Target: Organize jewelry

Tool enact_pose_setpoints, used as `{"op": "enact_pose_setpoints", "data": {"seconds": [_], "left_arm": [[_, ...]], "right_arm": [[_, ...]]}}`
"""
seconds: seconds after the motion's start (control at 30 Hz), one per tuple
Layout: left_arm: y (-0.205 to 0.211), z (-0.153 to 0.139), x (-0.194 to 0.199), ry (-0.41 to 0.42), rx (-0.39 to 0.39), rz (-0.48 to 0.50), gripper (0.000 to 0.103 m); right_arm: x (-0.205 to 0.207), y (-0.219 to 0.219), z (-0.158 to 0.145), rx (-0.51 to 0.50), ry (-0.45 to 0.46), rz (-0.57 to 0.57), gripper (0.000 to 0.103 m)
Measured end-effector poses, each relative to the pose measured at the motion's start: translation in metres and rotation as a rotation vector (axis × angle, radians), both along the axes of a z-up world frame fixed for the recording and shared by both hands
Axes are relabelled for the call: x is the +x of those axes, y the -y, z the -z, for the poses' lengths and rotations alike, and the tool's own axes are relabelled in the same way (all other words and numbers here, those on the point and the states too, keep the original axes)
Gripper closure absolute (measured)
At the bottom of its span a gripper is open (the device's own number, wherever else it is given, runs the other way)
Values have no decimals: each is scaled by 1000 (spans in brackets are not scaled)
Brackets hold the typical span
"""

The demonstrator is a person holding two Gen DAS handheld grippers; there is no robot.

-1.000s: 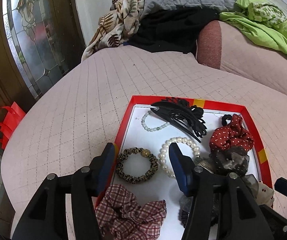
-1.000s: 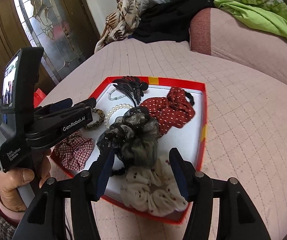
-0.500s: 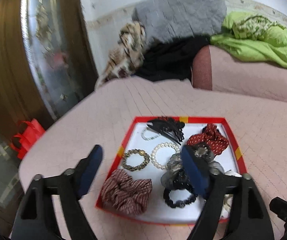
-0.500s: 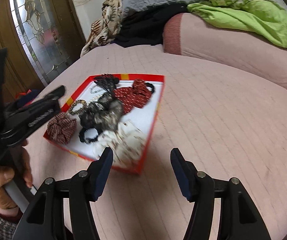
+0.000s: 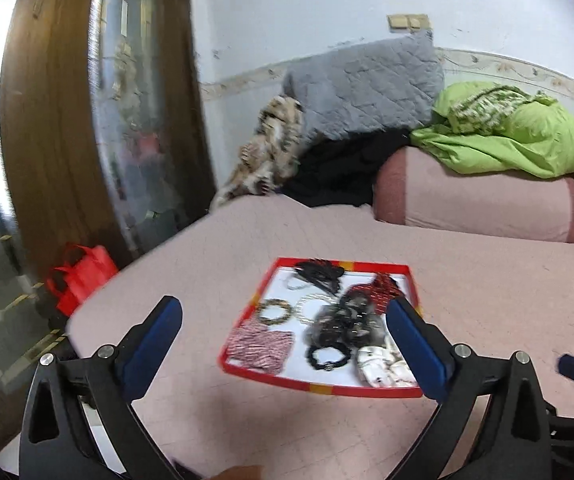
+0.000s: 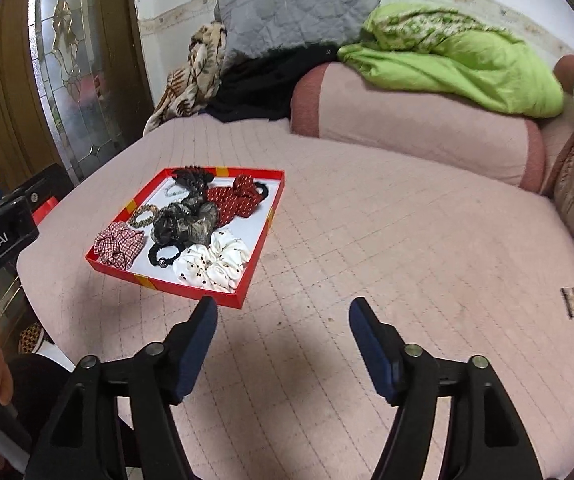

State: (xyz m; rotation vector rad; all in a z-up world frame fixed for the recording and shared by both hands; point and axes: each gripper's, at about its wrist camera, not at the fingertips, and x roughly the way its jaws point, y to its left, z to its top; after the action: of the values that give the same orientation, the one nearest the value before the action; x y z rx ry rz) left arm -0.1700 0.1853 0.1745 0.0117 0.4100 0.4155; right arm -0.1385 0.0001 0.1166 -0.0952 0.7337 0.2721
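Both grippers back; red-rimmed rectangular tray (image 6: 264,240)

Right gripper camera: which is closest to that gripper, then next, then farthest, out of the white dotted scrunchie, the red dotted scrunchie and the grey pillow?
From the right gripper:
1. White dotted scrunchie, near corner of the red tray.
2. Red dotted scrunchie, toward the tray's far side.
3. Grey pillow, at the back against the wall.

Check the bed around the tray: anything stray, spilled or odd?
One small clip-like item lies alone on the pink bedspread, far right of the red tray; too small to identify. Everything else sits inside the tray.
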Motion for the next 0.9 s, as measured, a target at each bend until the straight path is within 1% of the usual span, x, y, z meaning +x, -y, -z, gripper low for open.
{"op": "enact_pose_setpoints", "data": {"seconds": [0.03, 0.1, 0.33, 0.57, 0.9], "left_arm": [[3, -3, -7, 17, 11, -10, 1], [5, -9, -18, 33, 3, 1, 1], [4, -16, -39, -2, -75, 56, 1], [6, -9, -50, -38, -90, 72, 1], [-3, 8, -47, -95, -136, 83, 1]], "right_arm": [[-5, 1, -3, -3, 13, 8, 26], [-13, 3, -8, -6, 34, 20, 24], [-27, 6, -17, -1, 50, 58, 22], [-35, -2, -14, -12, 43, 48, 20], [-42, -15, -11, -42, 46, 36, 19]]}}
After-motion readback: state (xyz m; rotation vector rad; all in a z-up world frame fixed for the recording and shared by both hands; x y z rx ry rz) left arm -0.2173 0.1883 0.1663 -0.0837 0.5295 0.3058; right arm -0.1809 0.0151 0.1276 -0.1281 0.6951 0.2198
